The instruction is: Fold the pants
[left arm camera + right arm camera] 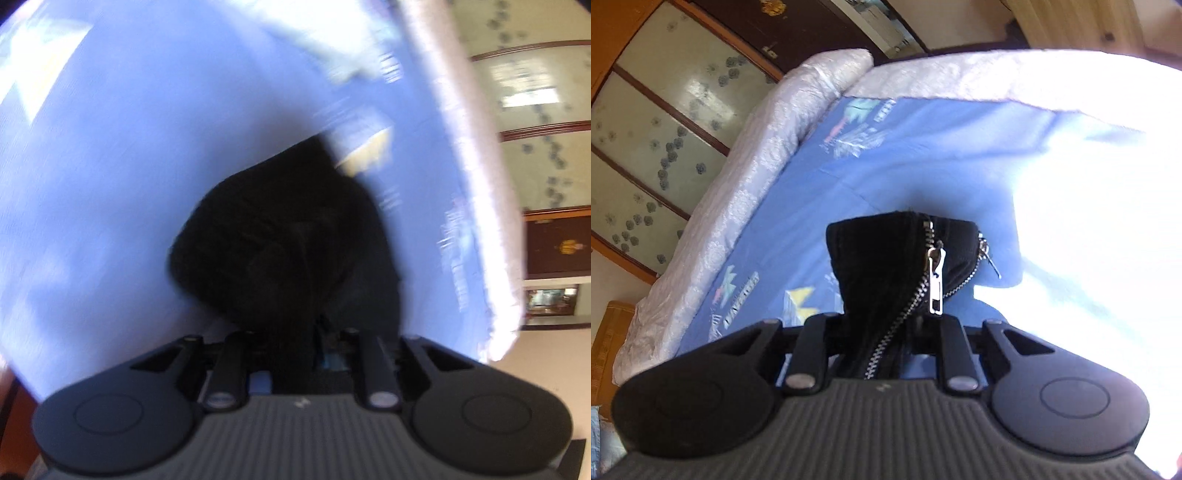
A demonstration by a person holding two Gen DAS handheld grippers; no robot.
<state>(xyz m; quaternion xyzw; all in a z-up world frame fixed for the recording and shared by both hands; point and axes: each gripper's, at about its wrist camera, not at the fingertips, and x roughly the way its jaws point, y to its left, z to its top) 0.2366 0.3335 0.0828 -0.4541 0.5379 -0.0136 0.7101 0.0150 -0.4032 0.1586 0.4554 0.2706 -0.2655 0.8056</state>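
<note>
Where the right gripper (886,350) narrows at the bottom of its wrist view, black pants (882,266) are clamped between its jaws, and a silver zipper (936,280) runs up from the grip with its pull hanging just ahead of the fingers. A second zipper pull (991,264) shows a little further out, to the right of the first. The cloth rises in front of the gripper, with a blue bedsheet (798,206) printed with small pictures lying beyond and beneath it. Past the sheet on the left runs a white quilted mattress edge (746,192), and beyond that stand wardrobe doors (665,122) with a flower pattern.

The left gripper (295,354) is likewise clenched on the black pants (280,236), which bunch up directly ahead of its fingers. Behind them the blue bedsheet (129,166) is smeared by blur, with the mattress edge (476,177) off to the right.
</note>
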